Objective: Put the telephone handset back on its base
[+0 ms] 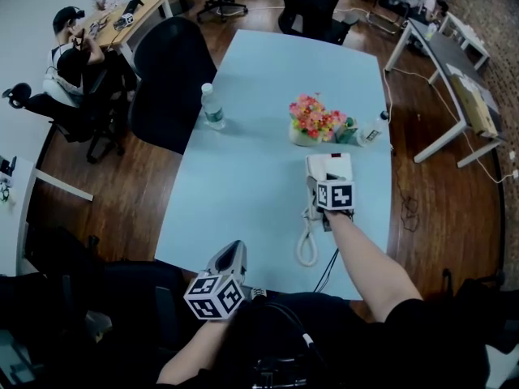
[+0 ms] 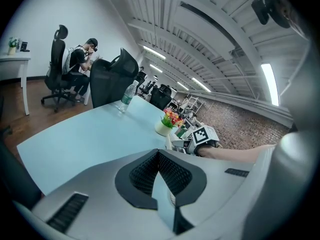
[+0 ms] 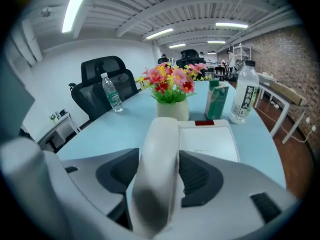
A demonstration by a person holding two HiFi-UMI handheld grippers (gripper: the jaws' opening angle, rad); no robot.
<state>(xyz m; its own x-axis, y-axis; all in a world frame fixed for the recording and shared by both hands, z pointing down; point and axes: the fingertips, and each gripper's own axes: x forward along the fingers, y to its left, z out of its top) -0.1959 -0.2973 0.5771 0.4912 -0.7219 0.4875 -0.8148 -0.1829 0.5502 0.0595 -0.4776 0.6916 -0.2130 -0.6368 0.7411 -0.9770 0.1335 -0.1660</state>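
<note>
Right hand-held gripper (image 3: 160,154): jaws wide apart, with the white handset (image 3: 159,189) between them. The pads sit close against its sides, with no firm press evident. The handset lies lengthwise over the left side of the base (image 3: 207,144); whether it is fully seated cannot be told. The base stands on the pale blue counter (image 1: 251,136), near a pot of flowers (image 1: 315,121), with the coiled cord (image 1: 307,237) trailing toward the near edge. Left hand-held gripper (image 2: 159,154): jaws together, empty, at the counter's near edge, well apart from the base.

Open-plan office: desks (image 1: 442,55), swivel chairs (image 1: 166,75), ceiling striplights (image 3: 75,6).
</note>
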